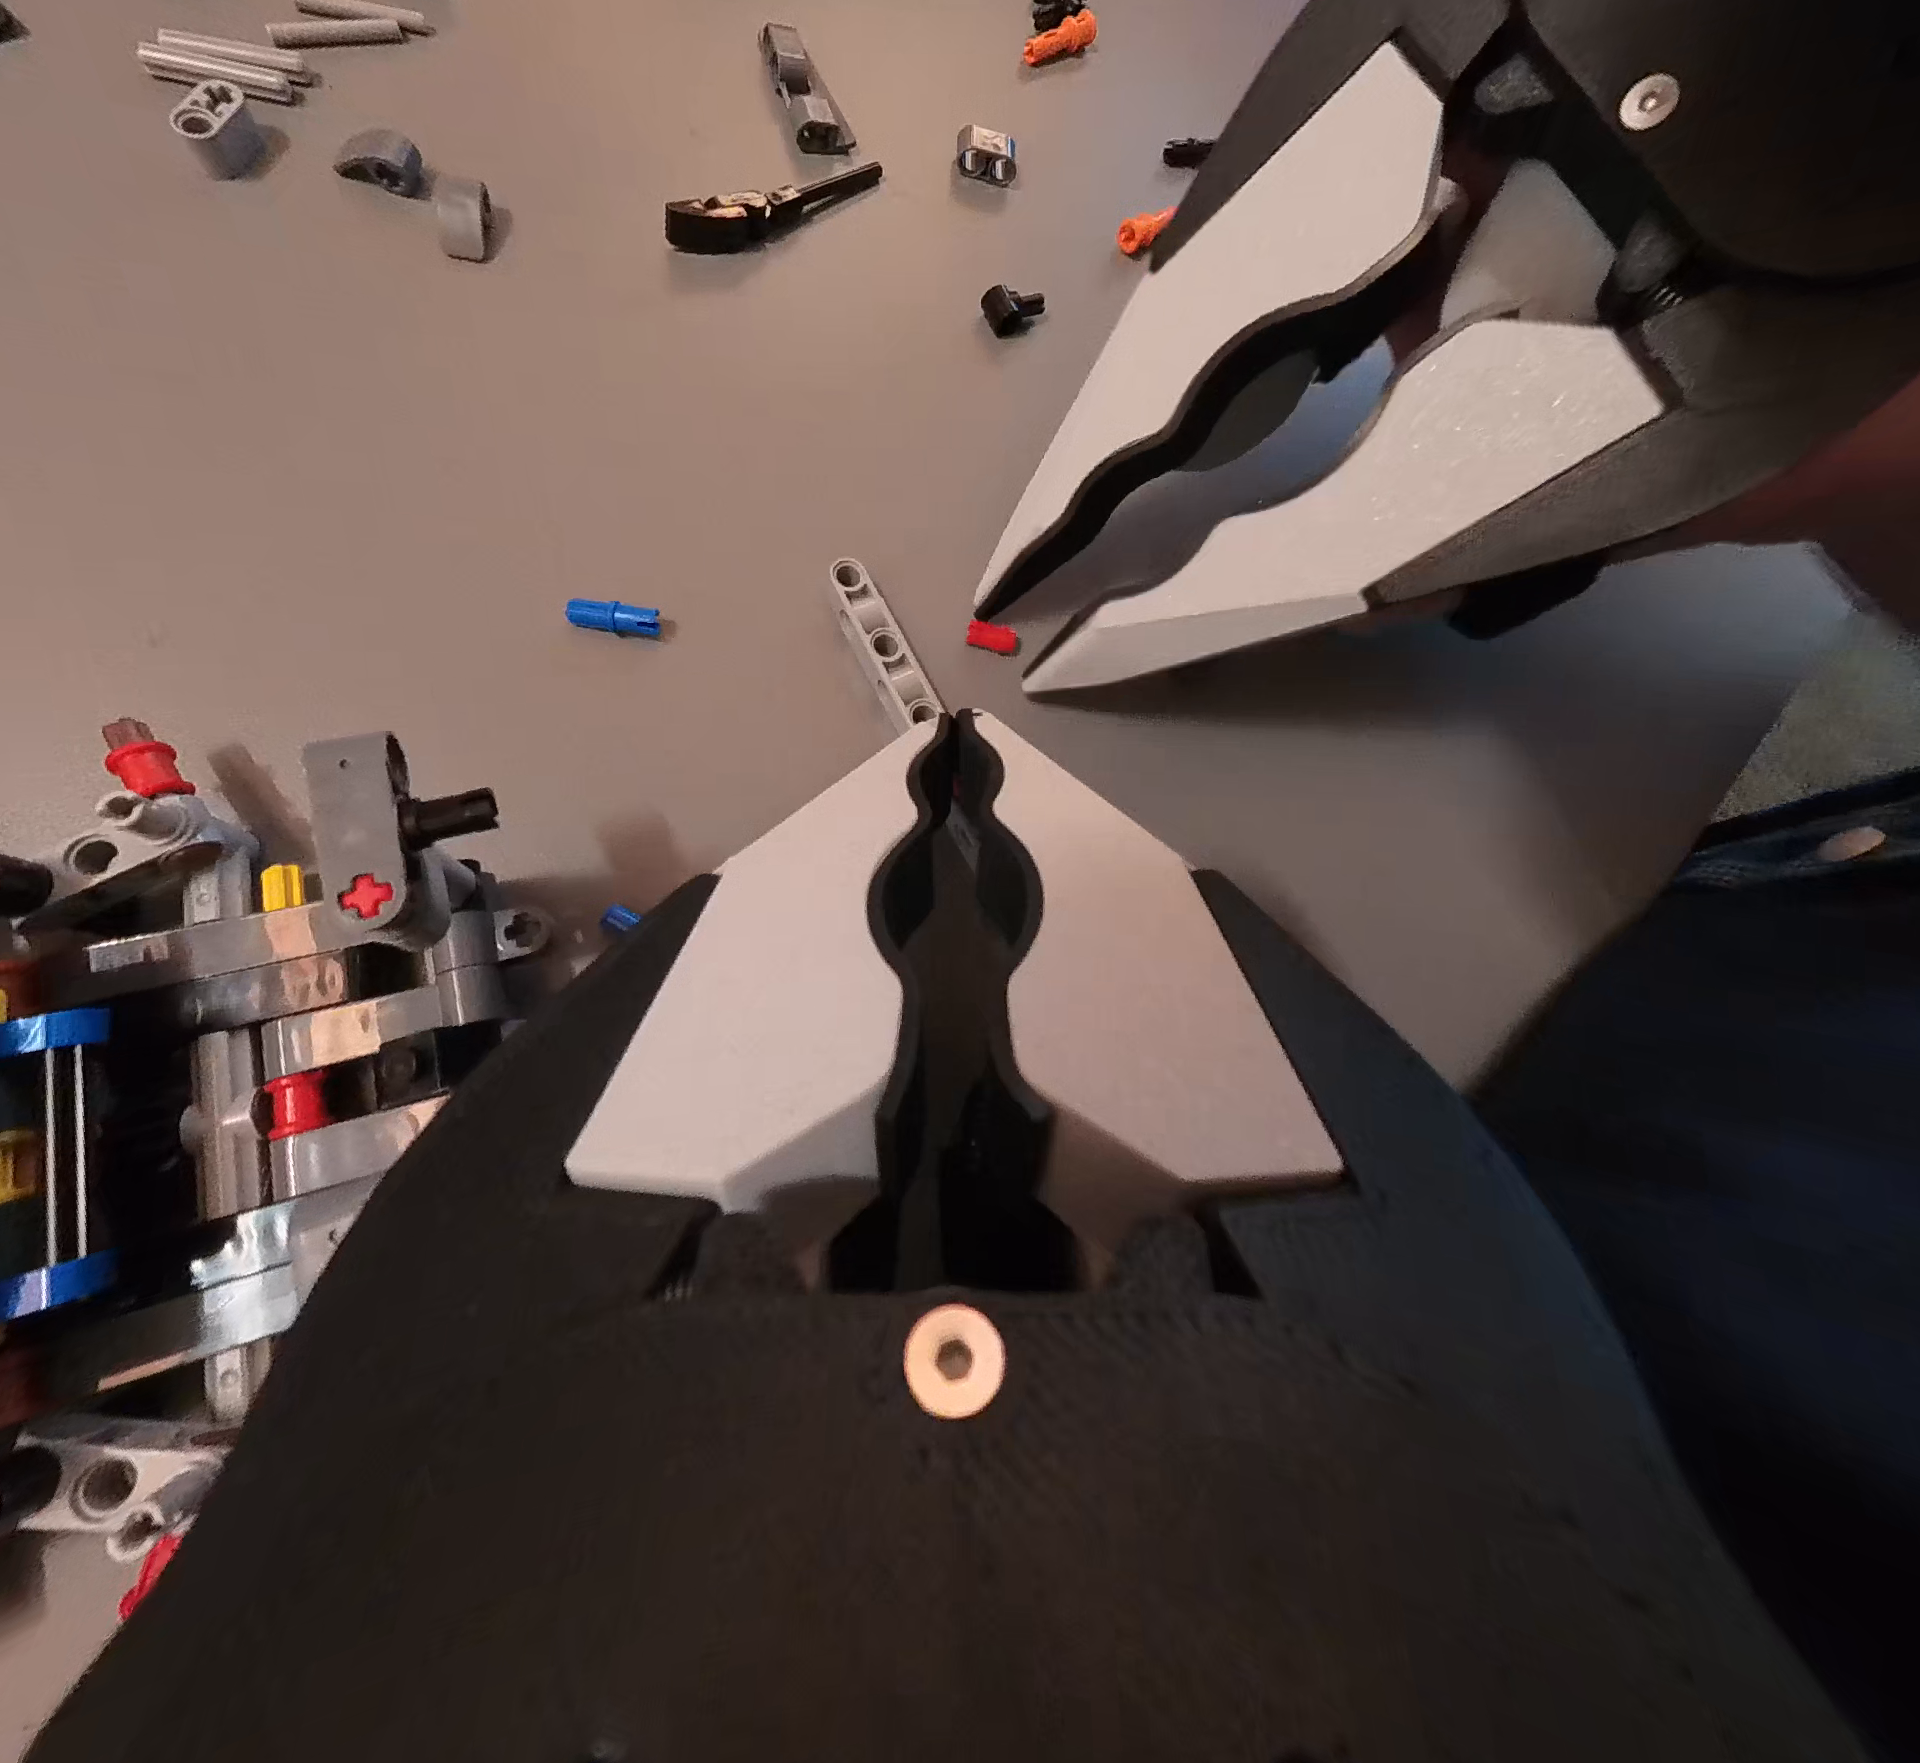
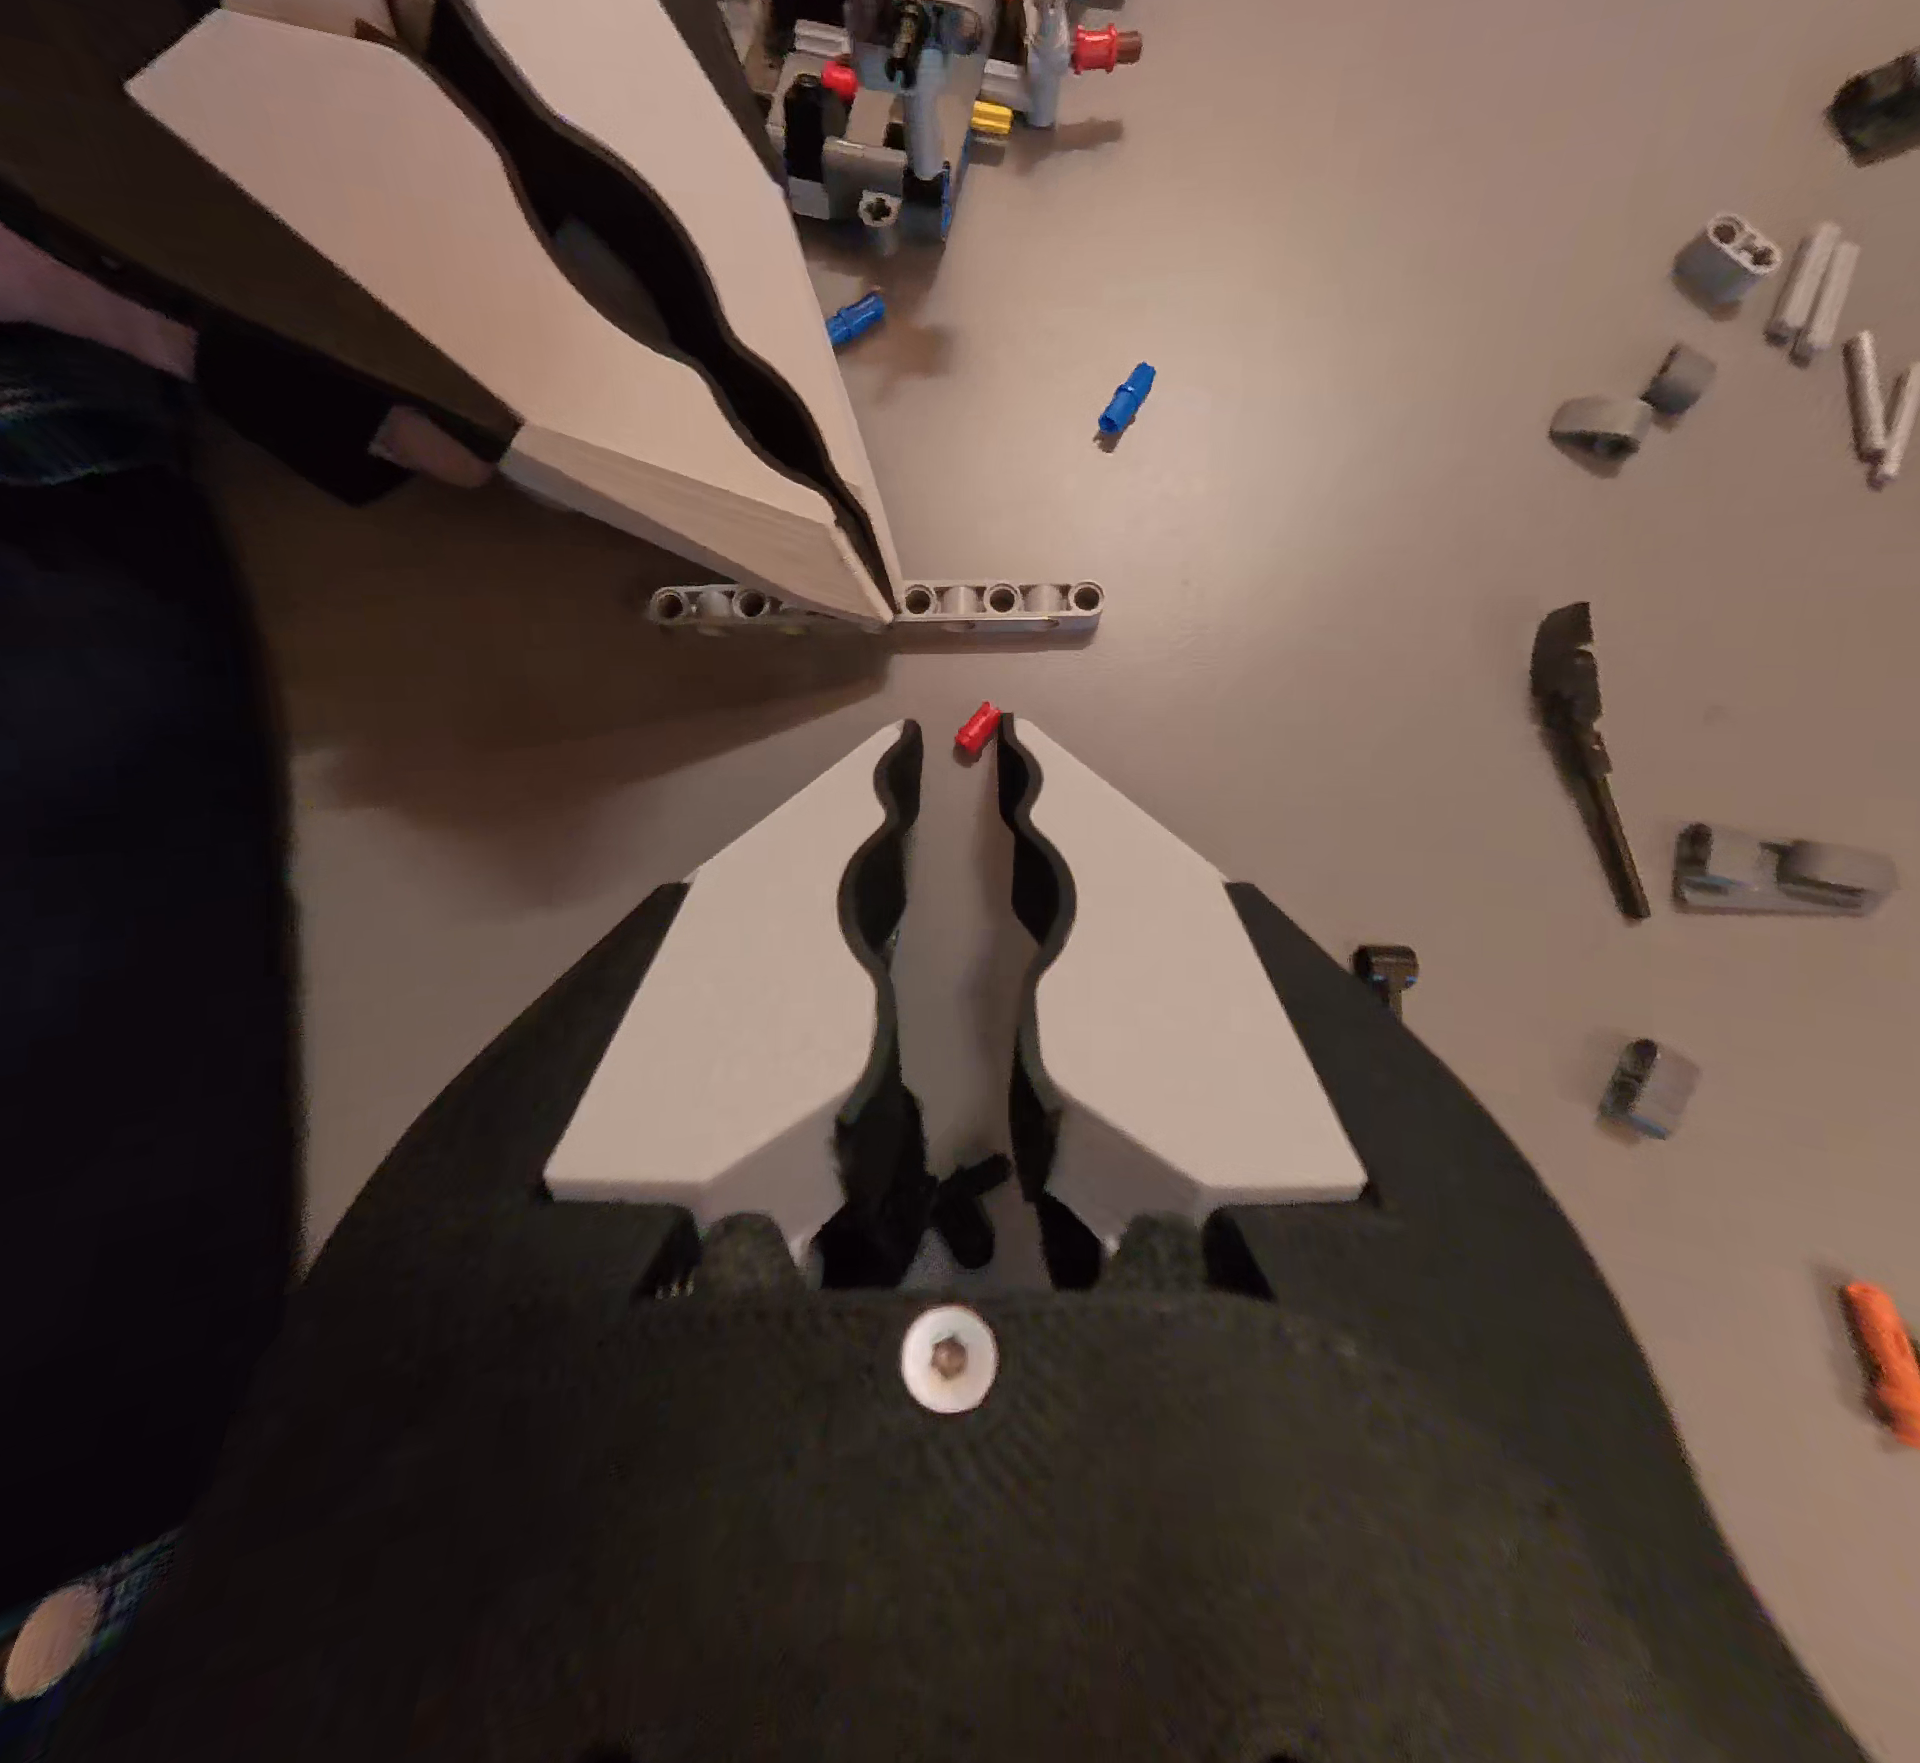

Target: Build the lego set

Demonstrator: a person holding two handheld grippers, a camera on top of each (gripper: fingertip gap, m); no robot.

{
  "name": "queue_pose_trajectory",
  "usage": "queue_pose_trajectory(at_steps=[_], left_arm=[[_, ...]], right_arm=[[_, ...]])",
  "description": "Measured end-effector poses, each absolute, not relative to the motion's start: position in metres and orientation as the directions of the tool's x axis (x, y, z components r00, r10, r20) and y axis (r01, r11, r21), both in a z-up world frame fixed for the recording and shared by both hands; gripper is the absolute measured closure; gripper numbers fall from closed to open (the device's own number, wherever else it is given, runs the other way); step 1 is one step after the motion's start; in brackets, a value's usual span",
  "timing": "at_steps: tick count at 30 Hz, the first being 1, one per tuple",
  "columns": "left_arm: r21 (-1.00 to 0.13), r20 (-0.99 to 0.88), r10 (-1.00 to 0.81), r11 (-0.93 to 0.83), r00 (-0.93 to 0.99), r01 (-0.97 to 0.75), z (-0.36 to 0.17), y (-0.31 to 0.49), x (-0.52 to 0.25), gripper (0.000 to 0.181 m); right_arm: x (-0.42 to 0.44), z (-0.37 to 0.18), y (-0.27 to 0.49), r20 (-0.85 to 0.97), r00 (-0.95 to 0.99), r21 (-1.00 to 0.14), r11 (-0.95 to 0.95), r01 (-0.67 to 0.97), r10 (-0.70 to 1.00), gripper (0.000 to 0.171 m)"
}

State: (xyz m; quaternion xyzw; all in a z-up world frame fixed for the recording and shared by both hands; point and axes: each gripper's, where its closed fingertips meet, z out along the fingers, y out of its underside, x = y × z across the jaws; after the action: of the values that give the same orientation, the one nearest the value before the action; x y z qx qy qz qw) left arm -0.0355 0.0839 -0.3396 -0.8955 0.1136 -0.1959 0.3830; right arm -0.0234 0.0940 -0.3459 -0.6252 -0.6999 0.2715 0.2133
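My left gripper (image 1: 961, 724) is shut on the middle of a light grey holed beam (image 1: 881, 638) that lies on the table; both also show in the right wrist view, the gripper (image 2: 888, 610) and the beam (image 2: 1003, 599). My right gripper (image 2: 958, 734) is open, its tips low on either side of a small red pin (image 2: 977, 728), which touches the right-hand tip. In the left wrist view the right gripper (image 1: 1004, 649) comes in from the upper right with the red pin (image 1: 992, 636) at its tips. The partly built model (image 1: 229, 1017) stands to the left.
The model (image 2: 914, 51) is beyond the left gripper. Two blue pins (image 2: 1127, 399) (image 2: 854, 321) lie near it. Loose grey, black and orange parts (image 1: 774, 207) are scattered across the far table. The table edge (image 1: 1766, 737) and a person's dark clothing (image 1: 1714, 1246) are at the right. Less than 4 cm separates the two grippers' tips.
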Motion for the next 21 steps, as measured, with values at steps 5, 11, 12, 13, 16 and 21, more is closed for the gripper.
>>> queue_pose_trajectory(at_steps=[5, 11, 12, 13, 16, 21], left_arm=[[-0.736, 0.274, -0.361, -0.675, 0.891, -0.048, -0.338, 0.084, -0.035, 0.181], [-0.759, 0.268, -0.381, -0.649, 0.885, -0.05, -0.333, 0.083, -0.033, 0.181], [-0.766, 0.26, -0.387, -0.641, 0.884, -0.056, -0.331, 0.083, -0.033, 0.181], [-0.774, 0.249, -0.399, -0.629, 0.882, -0.066, -0.33, 0.082, -0.032, 0.179], [-0.81, 0.149, -0.464, -0.564, 0.873, -0.161, -0.323, 0.081, -0.026, 0.17], [-0.856, -0.119, -0.554, -0.363, 0.824, -0.368, -0.302, 0.081, -0.015, 0.165]], right_arm=[[-0.024, -0.347, 0.096, -0.019, -0.073, -0.66, 0.042, 0.75, 0.997, 0.167], [-0.025, -0.346, 0.095, -0.036, -0.091, -0.673, 0.044, 0.738, 0.995, 0.169], [-0.025, -0.344, 0.094, -0.049, -0.106, -0.682, 0.044, 0.73, 0.993, 0.169], [-0.025, -0.341, 0.092, -0.076, -0.121, -0.692, 0.035, 0.721, 0.99, 0.169], [-0.025, -0.321, 0.088, -0.232, -0.16, -0.734, -0.065, 0.676, 0.959, 0.168], [-0.019, -0.291, 0.077, -0.516, -0.276, -0.718, -0.233, 0.656, 0.811, 0.168]])
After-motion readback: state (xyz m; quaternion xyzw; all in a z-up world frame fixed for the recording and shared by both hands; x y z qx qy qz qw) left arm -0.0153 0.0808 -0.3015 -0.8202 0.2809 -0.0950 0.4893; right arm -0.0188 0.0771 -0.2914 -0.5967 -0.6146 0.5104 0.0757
